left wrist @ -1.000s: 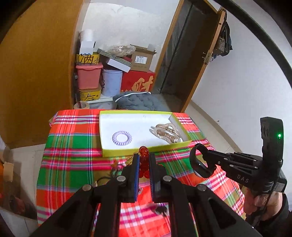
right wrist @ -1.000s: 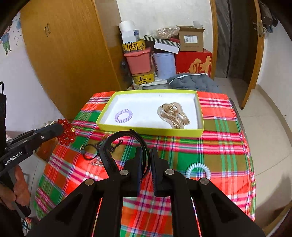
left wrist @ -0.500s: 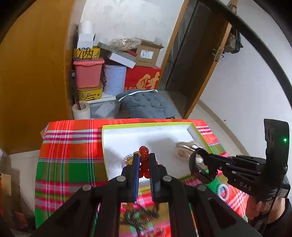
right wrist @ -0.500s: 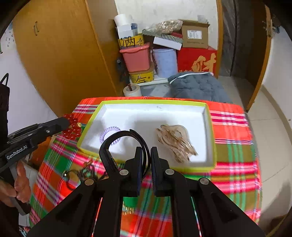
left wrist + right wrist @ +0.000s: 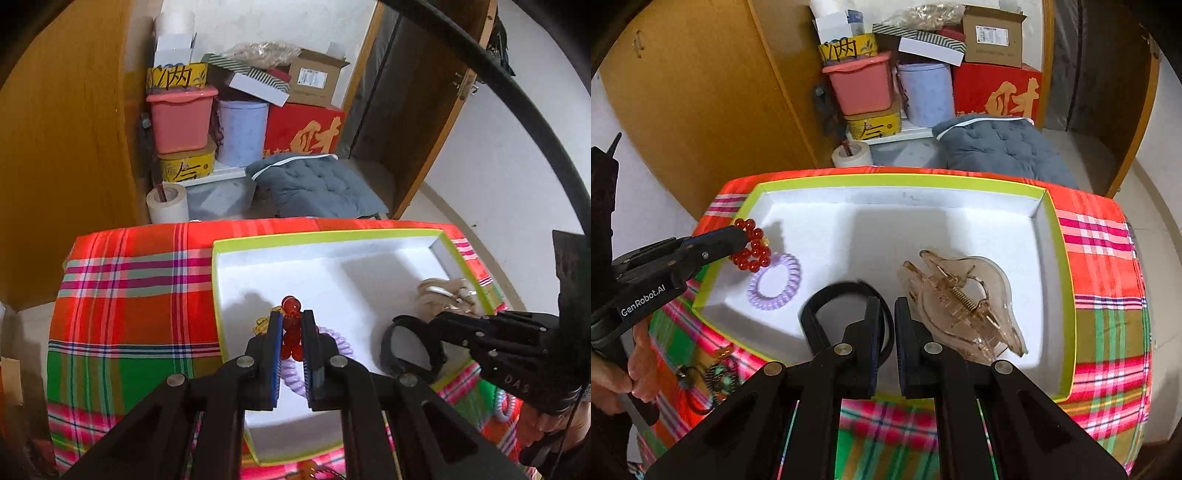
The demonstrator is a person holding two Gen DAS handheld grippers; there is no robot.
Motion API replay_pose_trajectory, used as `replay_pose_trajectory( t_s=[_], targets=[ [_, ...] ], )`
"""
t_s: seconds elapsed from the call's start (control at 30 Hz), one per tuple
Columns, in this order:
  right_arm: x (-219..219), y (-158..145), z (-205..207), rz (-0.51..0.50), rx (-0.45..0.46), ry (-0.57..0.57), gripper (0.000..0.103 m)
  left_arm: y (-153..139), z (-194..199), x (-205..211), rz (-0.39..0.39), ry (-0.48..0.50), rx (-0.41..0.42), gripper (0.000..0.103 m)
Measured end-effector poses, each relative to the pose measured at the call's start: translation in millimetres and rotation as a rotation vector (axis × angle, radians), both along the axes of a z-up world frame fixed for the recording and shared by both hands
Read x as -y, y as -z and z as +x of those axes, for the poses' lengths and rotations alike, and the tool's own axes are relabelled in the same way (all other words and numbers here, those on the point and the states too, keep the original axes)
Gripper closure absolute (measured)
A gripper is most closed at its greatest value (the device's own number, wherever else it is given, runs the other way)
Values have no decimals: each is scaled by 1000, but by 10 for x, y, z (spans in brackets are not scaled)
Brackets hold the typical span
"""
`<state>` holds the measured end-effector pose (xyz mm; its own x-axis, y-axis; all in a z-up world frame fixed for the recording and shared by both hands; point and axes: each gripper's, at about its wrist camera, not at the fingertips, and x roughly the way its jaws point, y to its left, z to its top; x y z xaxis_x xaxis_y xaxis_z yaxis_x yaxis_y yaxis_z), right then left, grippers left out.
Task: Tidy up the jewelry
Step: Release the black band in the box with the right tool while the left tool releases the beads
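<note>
My left gripper (image 5: 291, 325) is shut on a red bead bracelet (image 5: 291, 332) and holds it over the left part of the white tray (image 5: 332, 236) with the lime rim. In the right wrist view the bracelet (image 5: 751, 245) hangs just above a purple coil hair tie (image 5: 774, 281). My right gripper (image 5: 884, 314) is shut on a black hair band (image 5: 827, 299) above the tray's (image 5: 897, 181) front middle. A clear brown claw clip (image 5: 964, 302) lies in the tray to the right of it.
The tray sits on a red and green plaid cloth (image 5: 1104, 266). Dark jewelry (image 5: 709, 373) lies on the cloth left of the tray's front. A pale coil tie (image 5: 504, 406) lies on the cloth at the right. Boxes and tubs (image 5: 923, 74) stand behind the table.
Both grippers have moved forward from above the cloth to above the tray, each still holding its piece. The tray now looks larger and closer.
</note>
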<state>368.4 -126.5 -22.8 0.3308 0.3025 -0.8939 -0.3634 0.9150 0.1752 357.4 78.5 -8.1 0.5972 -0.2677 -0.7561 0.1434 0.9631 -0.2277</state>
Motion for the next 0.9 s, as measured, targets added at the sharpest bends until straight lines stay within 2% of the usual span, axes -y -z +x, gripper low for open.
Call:
replay_pose_trajectory(
  t_s=[0.3, 0.43, 0.53, 0.73, 0.9],
  targets=[
    [36, -31, -31, 12, 6, -3, 94, 54, 22, -48, -24, -13, -14, 93],
    [54, -180, -148, 26, 48, -11, 88, -31, -19, -75, -41, -24, 9, 93],
    [70, -284, -236, 33, 70, -13, 87, -168, -125, -108, -60, -37, 36, 92],
    [224, -488, -526, 55, 103, 7, 86, -390, -498, -93, -44, -44, 55, 92],
    [393, -585, -871, 66, 109, 19, 78, -425, -907, -22, -38, -40, 41, 92]
  ],
)
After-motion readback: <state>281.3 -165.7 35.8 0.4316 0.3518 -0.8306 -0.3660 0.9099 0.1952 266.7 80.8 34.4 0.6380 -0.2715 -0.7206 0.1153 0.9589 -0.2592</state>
